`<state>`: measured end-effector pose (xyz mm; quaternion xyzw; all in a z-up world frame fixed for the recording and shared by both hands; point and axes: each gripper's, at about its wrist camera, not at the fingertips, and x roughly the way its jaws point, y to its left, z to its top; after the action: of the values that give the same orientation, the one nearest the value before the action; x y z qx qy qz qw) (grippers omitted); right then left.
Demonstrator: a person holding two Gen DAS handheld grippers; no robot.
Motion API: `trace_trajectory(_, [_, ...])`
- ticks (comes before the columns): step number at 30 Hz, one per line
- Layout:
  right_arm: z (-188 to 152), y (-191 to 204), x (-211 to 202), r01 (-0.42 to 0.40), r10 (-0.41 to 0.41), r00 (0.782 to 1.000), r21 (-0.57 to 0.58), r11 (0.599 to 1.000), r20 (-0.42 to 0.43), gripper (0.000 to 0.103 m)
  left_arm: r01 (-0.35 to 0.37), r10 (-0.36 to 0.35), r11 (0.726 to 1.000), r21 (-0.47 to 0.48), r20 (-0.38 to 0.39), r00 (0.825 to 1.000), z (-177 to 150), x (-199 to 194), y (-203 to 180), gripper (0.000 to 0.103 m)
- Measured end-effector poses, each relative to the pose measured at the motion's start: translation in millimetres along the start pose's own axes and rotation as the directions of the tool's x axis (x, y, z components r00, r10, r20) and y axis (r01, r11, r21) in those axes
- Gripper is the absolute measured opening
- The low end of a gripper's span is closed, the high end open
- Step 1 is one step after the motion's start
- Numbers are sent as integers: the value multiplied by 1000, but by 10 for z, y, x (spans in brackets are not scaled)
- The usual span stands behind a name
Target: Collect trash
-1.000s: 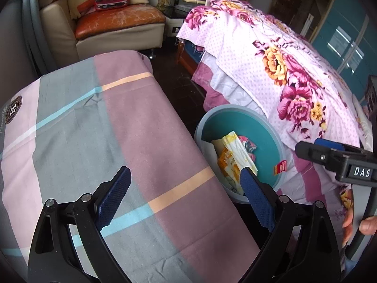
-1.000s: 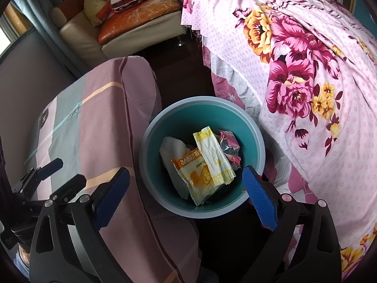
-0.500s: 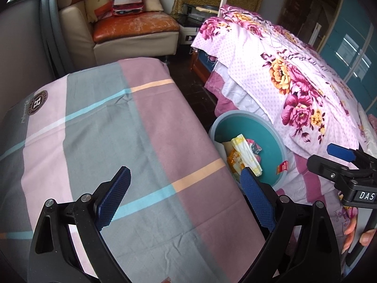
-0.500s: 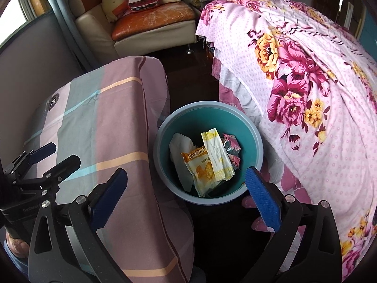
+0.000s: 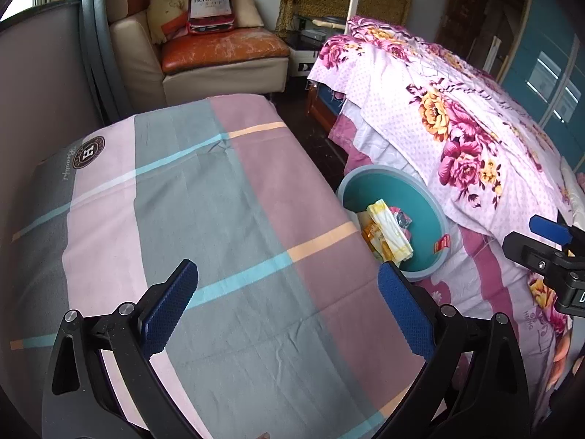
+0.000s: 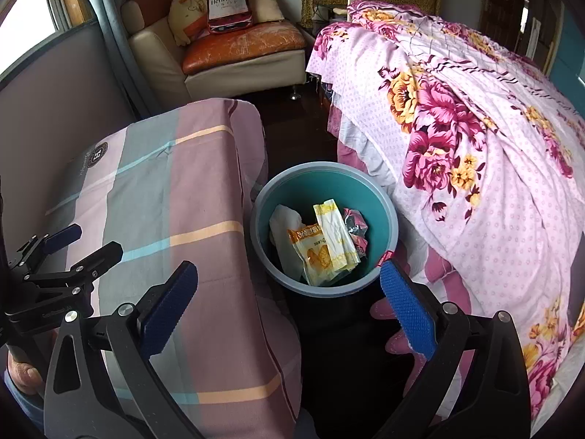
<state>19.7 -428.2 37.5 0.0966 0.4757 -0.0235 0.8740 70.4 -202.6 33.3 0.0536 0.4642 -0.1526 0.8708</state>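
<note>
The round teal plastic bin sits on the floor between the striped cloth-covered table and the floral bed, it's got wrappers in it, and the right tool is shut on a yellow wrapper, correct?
Not quite. The right tool is open and holds nothing; the yellow wrapper lies inside the round teal plastic bin, as the right wrist view shows. The rest stands.

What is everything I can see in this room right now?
Bin: one, teal inside, grey rim, on the floor between table and bed.
Wrappers: several, yellow, orange, white, one dark crumpled, inside the bin.
Tablecloth: one, pink, grey and mauve checks, covering the table on the left.
Bedspread: one, pink floral, on the bed at right.
Sofa: one, cream with orange seat, far corner.
Bottle-shaped cushion: one, red, on the sofa.
Left hand-held gripper: blue pads, open, empty.
Right hand-held gripper: blue pads, open, empty.
</note>
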Motion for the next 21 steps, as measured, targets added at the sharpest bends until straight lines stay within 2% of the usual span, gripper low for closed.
trace_trajectory(10, [-159,84,-147,26,-25,1000,-33,999,18,96,-7,7,1000,-1,11,1000,-111,-102,10,99])
trace_trajectory(21, [-197,109,-116,36,-35,999,-34,999,15,96,-27,27,1000,3,8,1000,-176,-96,3,99])
